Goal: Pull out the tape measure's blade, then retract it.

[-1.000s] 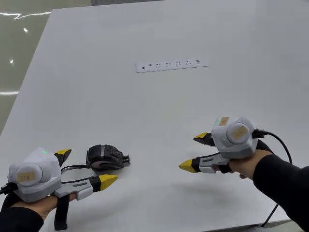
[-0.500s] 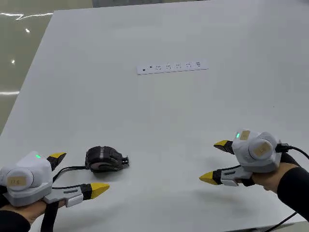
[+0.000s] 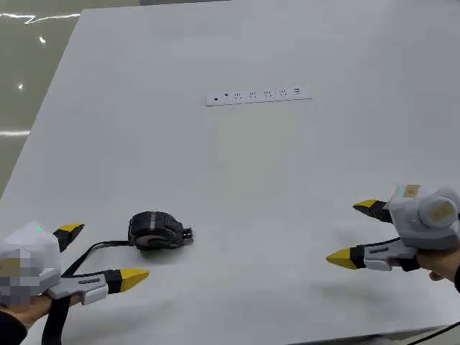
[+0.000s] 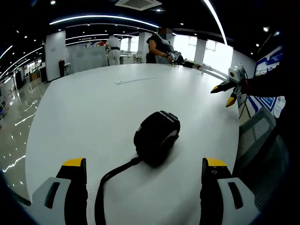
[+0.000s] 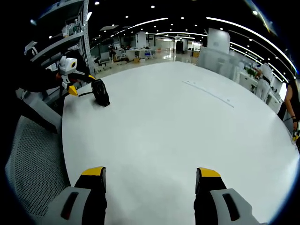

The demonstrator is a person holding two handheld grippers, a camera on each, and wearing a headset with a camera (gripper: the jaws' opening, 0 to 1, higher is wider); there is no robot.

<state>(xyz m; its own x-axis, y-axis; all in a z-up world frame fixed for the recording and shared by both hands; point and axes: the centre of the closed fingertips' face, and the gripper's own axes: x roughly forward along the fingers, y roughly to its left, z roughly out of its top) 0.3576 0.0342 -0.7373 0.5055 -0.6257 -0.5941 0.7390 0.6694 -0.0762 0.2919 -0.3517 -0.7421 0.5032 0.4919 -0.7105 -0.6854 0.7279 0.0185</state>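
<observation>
The tape measure (image 3: pixel 157 231) is sitting just beyond the left gripper (image 3: pixel 104 251), which is gaping wide and empty; the right gripper (image 3: pixel 351 231) is hovering far right, equally spread, holding nothing.

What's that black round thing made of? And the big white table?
The tape measure looks like black plastic, maybe rubber-coated: mostly dull, with only a soft sheen. The table looks like smooth white laminate or painted board: even colour, no grain, faint gloss. Neither is certain.
</observation>
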